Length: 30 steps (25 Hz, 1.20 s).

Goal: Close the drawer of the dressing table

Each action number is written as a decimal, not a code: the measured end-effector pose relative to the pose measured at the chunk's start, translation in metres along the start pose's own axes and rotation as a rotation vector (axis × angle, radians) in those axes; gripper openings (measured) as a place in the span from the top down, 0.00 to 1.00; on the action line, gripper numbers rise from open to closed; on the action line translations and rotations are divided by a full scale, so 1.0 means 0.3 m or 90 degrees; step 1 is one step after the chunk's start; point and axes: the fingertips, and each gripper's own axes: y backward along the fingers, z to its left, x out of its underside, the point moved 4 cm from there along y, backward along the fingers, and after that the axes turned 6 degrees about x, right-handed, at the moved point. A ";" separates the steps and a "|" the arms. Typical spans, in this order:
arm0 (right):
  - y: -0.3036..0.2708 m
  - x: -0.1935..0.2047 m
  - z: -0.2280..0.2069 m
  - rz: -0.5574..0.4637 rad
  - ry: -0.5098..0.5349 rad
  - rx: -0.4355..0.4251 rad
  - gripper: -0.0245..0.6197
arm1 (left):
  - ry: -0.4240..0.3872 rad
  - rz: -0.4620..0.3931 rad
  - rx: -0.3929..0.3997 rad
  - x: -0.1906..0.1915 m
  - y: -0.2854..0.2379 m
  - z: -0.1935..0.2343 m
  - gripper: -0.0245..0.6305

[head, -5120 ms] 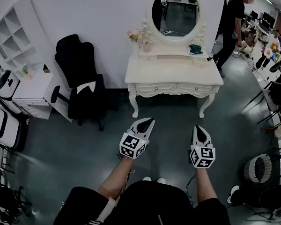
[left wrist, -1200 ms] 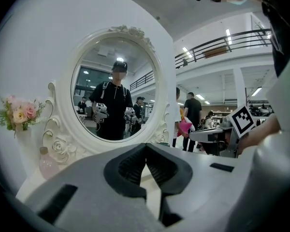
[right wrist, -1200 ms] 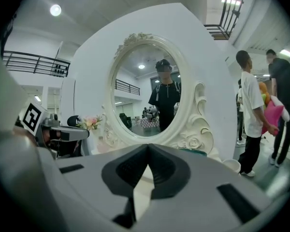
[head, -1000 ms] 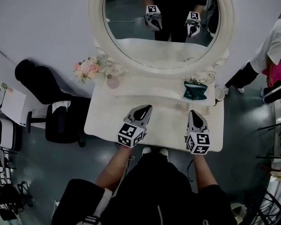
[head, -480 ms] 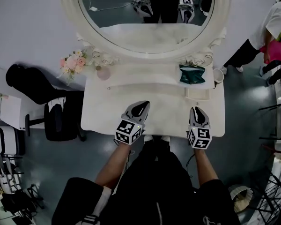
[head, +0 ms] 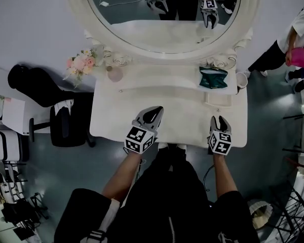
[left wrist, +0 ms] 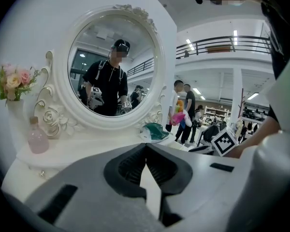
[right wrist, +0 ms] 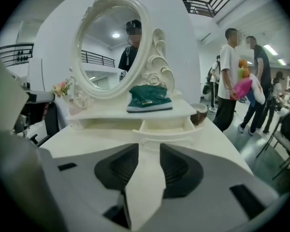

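The white dressing table (head: 116,120) stands against the wall under its oval mirror (head: 162,14). A small drawer (head: 218,99) under the right end of the raised shelf is pulled out; in the right gripper view the drawer (right wrist: 166,127) shows straight ahead, a short way beyond the jaws. A green pouch (head: 213,78) lies on the shelf above it. My right gripper (head: 220,119) hovers over the table's front right, its jaws opening with nothing between them. My left gripper (head: 156,111) is shut and empty over the front middle.
Pink flowers (head: 78,62) and a pink bottle (head: 114,74) stand at the shelf's left end. A brown cup (right wrist: 200,114) sits by the drawer's right side. A black chair (head: 45,92) is left of the table. People (head: 289,44) stand to the right.
My right gripper has sunk towards the tabletop and its jaws have parted. The left gripper has dropped a little. The view has moved in over the table.
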 end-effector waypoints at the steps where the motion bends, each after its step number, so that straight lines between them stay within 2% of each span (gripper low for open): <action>1: -0.024 0.011 -0.012 0.012 -0.004 0.005 0.76 | 0.001 0.002 -0.003 0.005 0.004 0.006 0.96; 6: -0.141 0.058 -0.065 0.074 -0.037 0.025 0.75 | 0.012 0.016 -0.025 0.036 0.034 0.047 0.96; 11: -0.212 0.077 -0.097 0.101 -0.054 0.048 0.74 | 0.025 0.026 -0.057 0.060 0.067 0.099 0.96; 18: -0.242 0.075 -0.102 0.099 -0.046 0.072 0.79 | 0.032 0.028 -0.073 0.066 0.068 0.132 0.96; 30: -0.230 0.052 -0.099 0.091 -0.028 0.071 0.81 | 0.036 0.023 -0.067 0.055 0.019 0.142 0.96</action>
